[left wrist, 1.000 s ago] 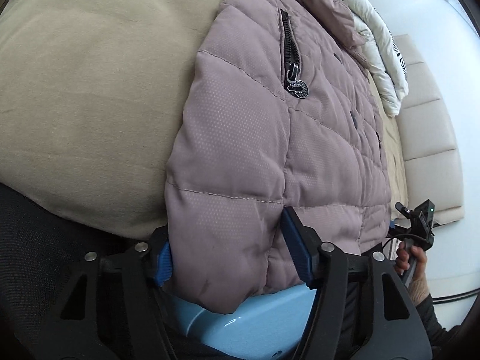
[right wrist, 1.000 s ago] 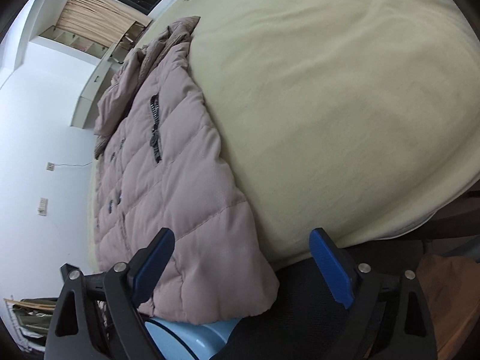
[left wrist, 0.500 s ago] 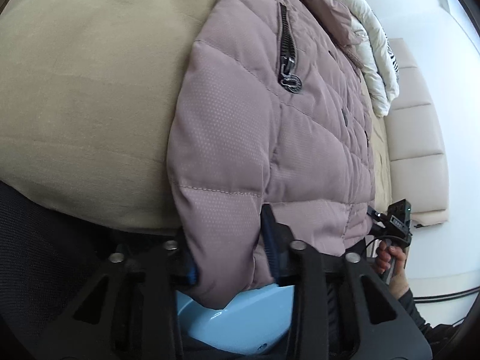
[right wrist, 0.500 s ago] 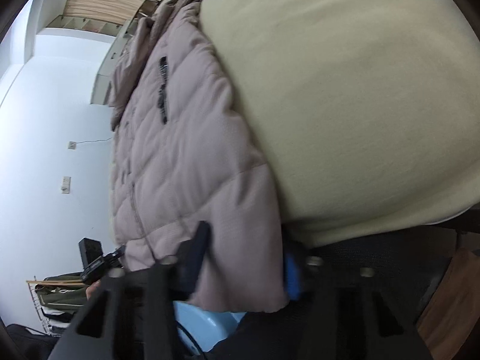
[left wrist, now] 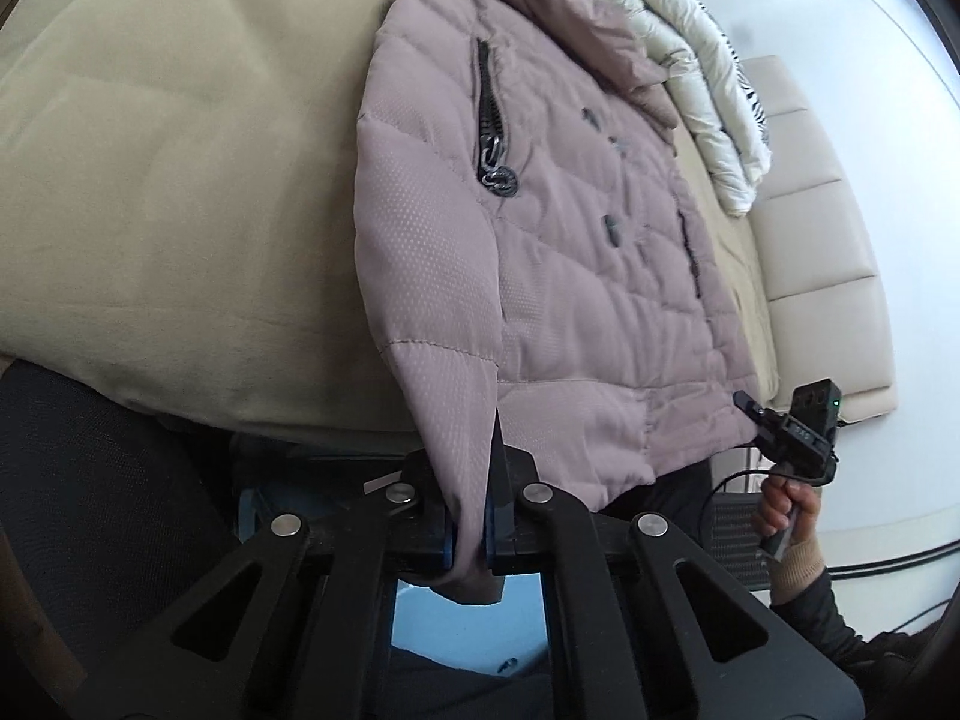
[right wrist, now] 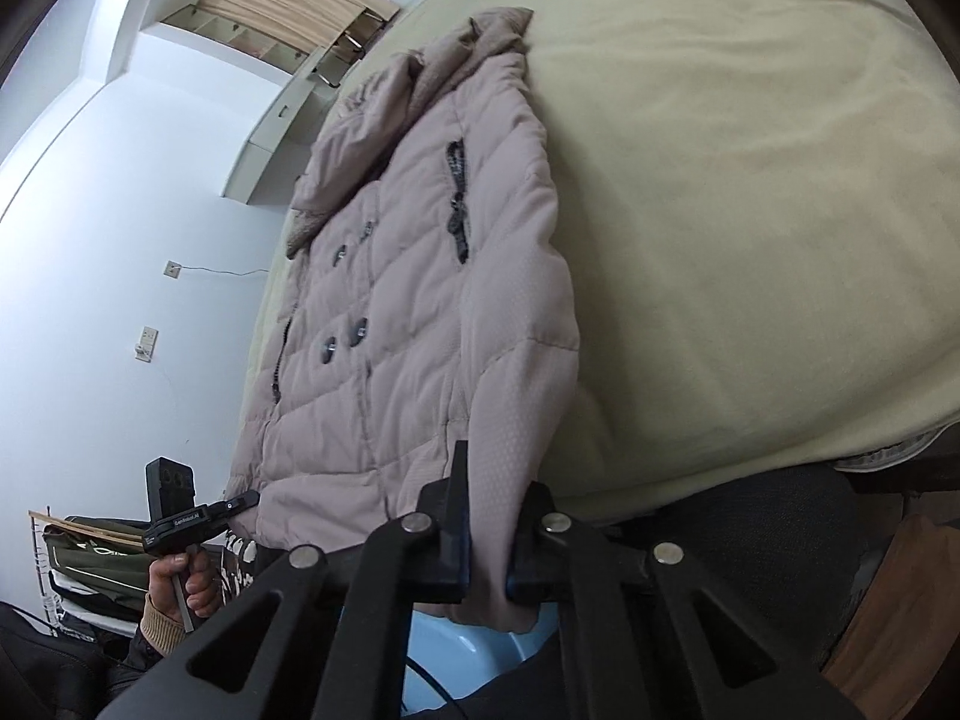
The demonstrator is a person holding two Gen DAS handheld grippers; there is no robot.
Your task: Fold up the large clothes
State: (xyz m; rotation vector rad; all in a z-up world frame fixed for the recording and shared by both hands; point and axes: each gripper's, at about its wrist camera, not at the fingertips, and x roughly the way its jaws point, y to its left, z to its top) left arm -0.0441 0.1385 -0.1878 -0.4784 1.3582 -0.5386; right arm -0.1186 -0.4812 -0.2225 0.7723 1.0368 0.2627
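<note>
A mauve quilted puffer jacket point(left wrist: 588, 252) lies face up on a beige bed point(left wrist: 180, 180), its hem hanging over the near edge. It also shows in the right wrist view point(right wrist: 420, 312), with a zip pocket and dark buttons. My left gripper point(left wrist: 474, 531) is shut on one bottom corner of the jacket hem. My right gripper point(right wrist: 489, 546) is shut on a bottom corner of the hem too. Each view shows the other hand-held gripper at the jacket's far hem corner, in the left wrist view point(left wrist: 798, 438) and in the right wrist view point(right wrist: 180, 522).
A cream duvet point(left wrist: 696, 78) lies bunched beside the jacket's collar. A padded beige headboard point(left wrist: 822, 276) runs along the bed's right side. A light blue object point(right wrist: 462, 660) sits below the grippers. A wooden shelf unit point(right wrist: 282, 6) stands by the white wall.
Both grippers went from open around the jacket's hem corners to shut on them. The hem fabric is now pinched and pulled slightly off the bed edge.
</note>
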